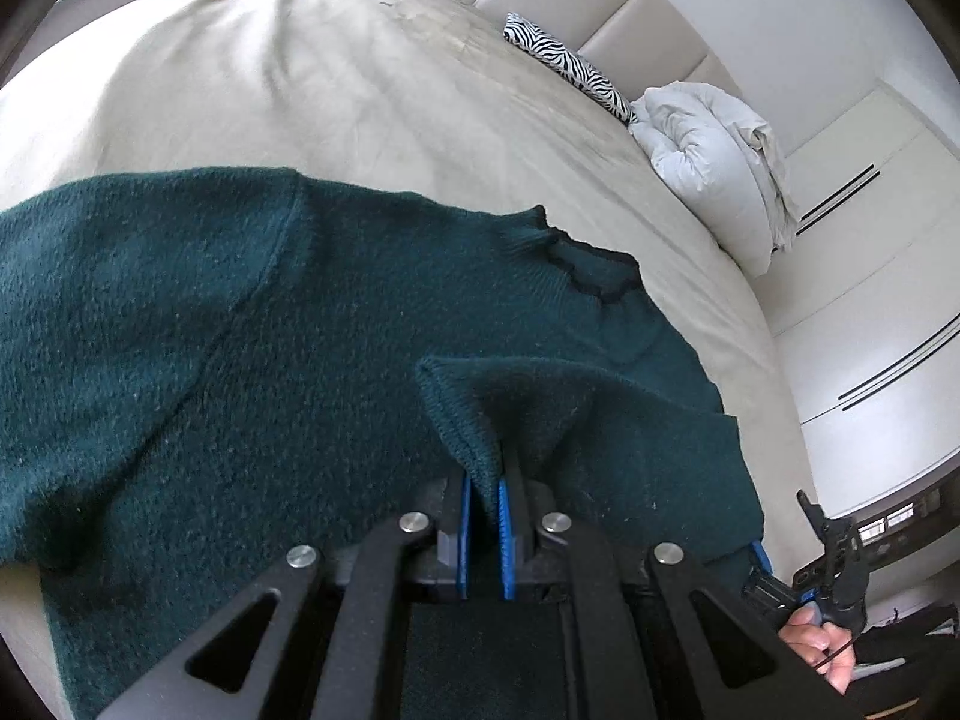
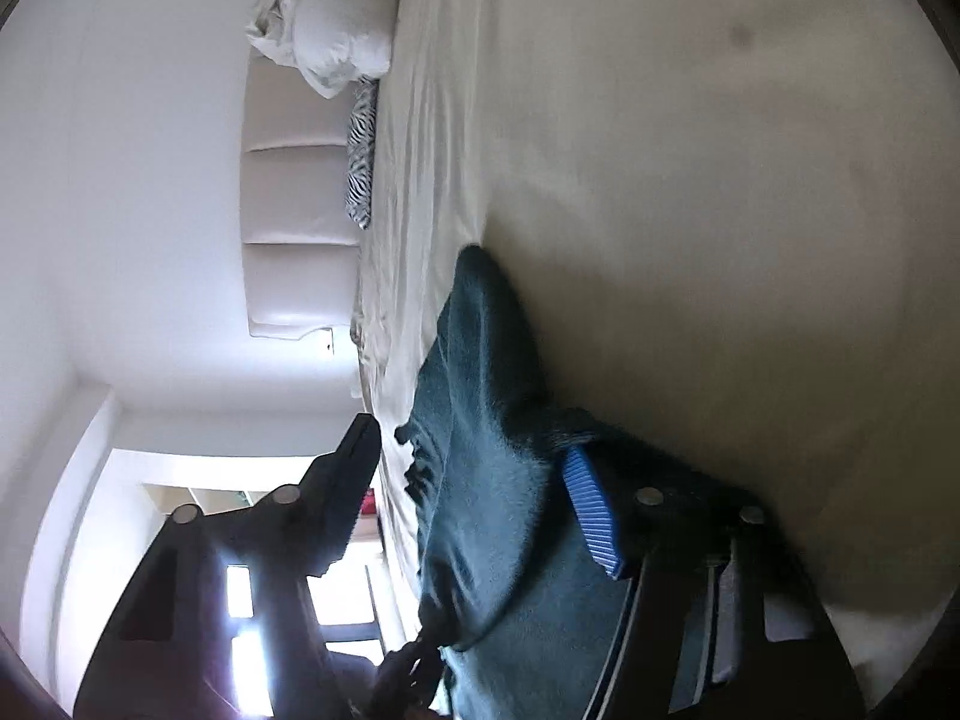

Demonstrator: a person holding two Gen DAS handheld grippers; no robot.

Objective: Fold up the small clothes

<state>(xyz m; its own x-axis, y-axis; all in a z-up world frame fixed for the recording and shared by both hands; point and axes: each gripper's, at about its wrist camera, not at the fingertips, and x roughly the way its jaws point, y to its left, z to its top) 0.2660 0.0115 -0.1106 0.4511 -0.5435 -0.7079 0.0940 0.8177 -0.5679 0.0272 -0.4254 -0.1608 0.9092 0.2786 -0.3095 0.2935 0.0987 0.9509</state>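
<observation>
A dark green knit sweater (image 1: 270,330) lies spread on a beige bed sheet (image 1: 300,78). My left gripper (image 1: 483,480) is shut on a raised fold of the sweater's edge, the cloth pinched between its blue pads (image 1: 507,516). In the right wrist view, the sweater (image 2: 480,480) hangs between my right gripper's wide-apart fingers; one blue pad (image 2: 591,516) lies against the cloth, the other black finger (image 2: 354,468) stands clear of it. The right gripper (image 1: 780,576) also shows at the left view's lower right, at the sweater's edge.
A zebra-print pillow (image 1: 570,66) and a rolled white duvet (image 1: 708,162) lie by the padded headboard (image 1: 600,6). White wardrobe doors (image 1: 870,300) stand beyond the bed's right side. A bright window (image 2: 240,594) shows in the right wrist view.
</observation>
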